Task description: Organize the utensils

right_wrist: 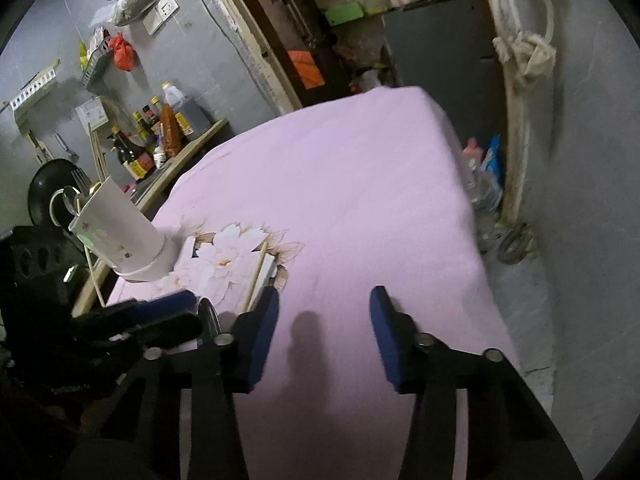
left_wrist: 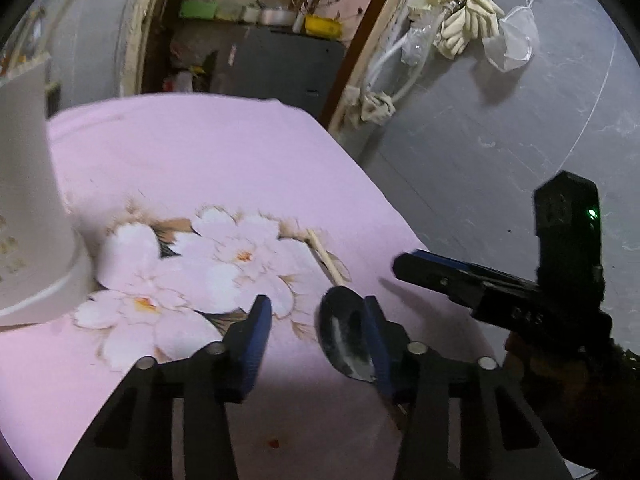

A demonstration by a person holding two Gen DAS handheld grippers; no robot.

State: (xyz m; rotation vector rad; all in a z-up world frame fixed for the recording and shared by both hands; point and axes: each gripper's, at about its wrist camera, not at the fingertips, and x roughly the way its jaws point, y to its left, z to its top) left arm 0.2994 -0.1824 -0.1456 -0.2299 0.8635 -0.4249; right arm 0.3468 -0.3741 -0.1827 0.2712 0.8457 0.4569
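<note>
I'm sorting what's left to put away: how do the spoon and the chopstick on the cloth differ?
The spoon is dark, shiny metal with a broad bowl; the chopstick is a pale, thin, straight stick. The spoon lies beside the left hand-held gripper; the chopstick lies farther off on the flower print. Both rest loose on the pink cloth.

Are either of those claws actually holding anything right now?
No. The left claw is open, with the spoon against one finger. The right claw is open over bare cloth.

both wrist views close above the pink cloth [left_wrist: 224, 168], angled down toward 12 o'clock; shared: floral print [right_wrist: 228, 252], white holder [right_wrist: 120, 232], doorway shelves [left_wrist: 256, 12].
</note>
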